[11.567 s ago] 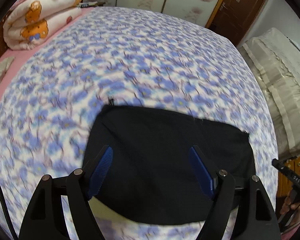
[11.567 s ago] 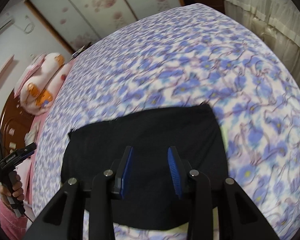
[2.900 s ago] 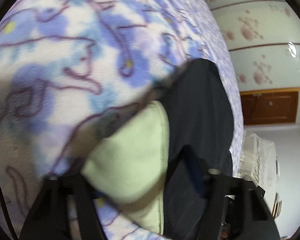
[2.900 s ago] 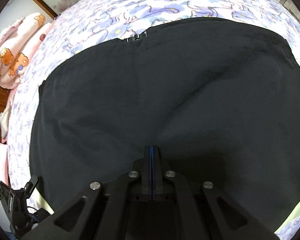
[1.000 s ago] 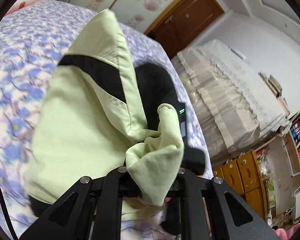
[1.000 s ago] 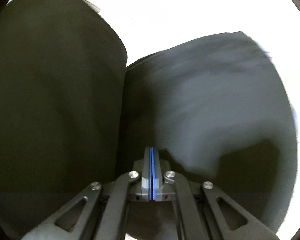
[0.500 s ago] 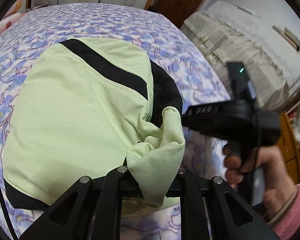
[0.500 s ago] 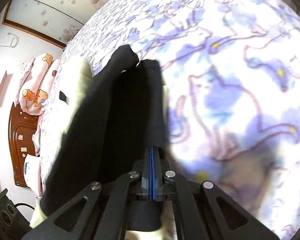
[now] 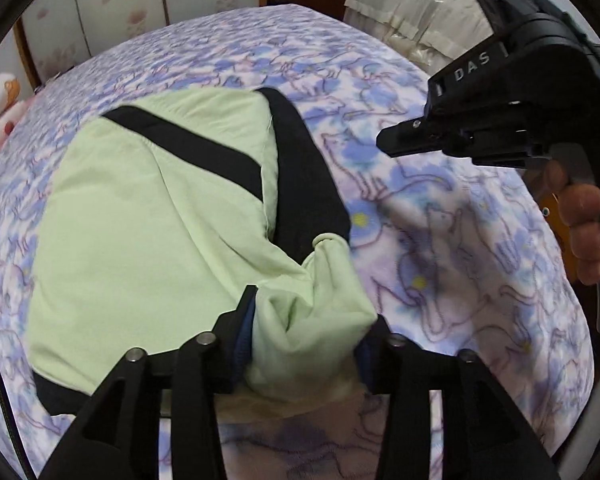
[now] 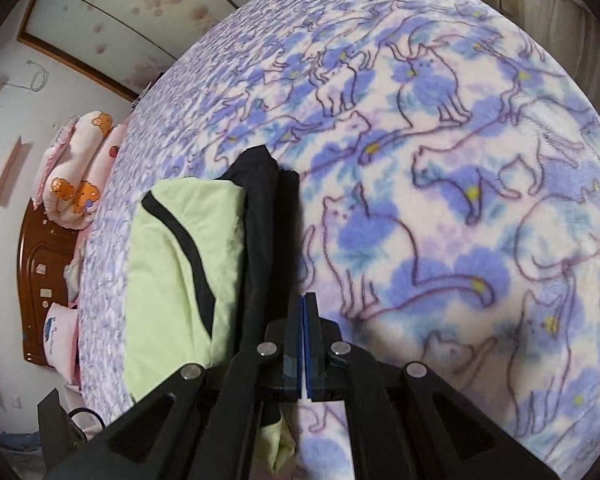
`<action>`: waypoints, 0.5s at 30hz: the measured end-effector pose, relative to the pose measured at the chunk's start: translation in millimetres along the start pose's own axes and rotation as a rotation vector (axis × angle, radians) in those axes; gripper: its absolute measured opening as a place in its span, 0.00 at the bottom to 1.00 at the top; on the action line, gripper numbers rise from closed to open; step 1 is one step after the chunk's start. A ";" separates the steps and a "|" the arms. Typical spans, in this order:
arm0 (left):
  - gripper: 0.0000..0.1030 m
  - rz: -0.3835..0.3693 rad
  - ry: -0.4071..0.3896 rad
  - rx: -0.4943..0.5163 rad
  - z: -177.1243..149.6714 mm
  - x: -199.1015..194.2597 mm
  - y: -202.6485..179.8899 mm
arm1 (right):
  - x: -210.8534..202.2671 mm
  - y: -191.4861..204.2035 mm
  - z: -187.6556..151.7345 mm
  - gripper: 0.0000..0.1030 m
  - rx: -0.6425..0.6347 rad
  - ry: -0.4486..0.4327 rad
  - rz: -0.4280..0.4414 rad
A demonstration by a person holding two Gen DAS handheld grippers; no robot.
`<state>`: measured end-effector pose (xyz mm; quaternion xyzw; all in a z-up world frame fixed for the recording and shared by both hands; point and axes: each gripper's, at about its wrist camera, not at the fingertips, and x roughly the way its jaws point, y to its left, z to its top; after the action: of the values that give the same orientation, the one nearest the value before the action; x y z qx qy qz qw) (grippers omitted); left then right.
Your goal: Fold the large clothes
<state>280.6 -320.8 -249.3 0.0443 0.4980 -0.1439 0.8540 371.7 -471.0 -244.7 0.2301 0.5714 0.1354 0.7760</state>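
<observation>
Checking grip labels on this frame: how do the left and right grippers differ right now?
The left gripper has its jaws apart and opening, with a bunched corner of the light green and black garment between its blue pads; the right gripper has its pads pressed flat together with nothing between them. The left one sits over the folded garment, while the right one sits beside its black edge, over the blue cat-print blanket. Both are black with blue pads and point down at the bed.
</observation>
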 end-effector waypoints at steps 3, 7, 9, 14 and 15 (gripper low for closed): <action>0.65 -0.046 0.038 -0.006 2.4 -16.3 3.1 | -3.5 7.3 -0.5 0.00 0.001 0.020 0.009; 0.76 -0.025 0.089 0.015 1.9 -45.2 7.3 | -15.0 20.0 -7.4 0.00 0.012 0.032 0.035; 0.87 0.000 0.105 0.010 2.7 -58.5 15.2 | -20.8 29.5 -14.2 0.02 0.004 0.018 0.068; 0.91 0.025 0.164 -0.055 2.4 -79.2 49.9 | -12.1 57.9 -32.2 0.36 -0.047 0.067 0.134; 0.91 0.027 0.178 -0.072 2.1 -80.0 57.6 | -8.2 61.8 -34.7 0.40 -0.052 0.080 0.139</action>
<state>262.1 -250.1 -183.0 0.0327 0.5763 -0.1099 0.8092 339.5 -414.8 -214.7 0.2432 0.5810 0.2128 0.7470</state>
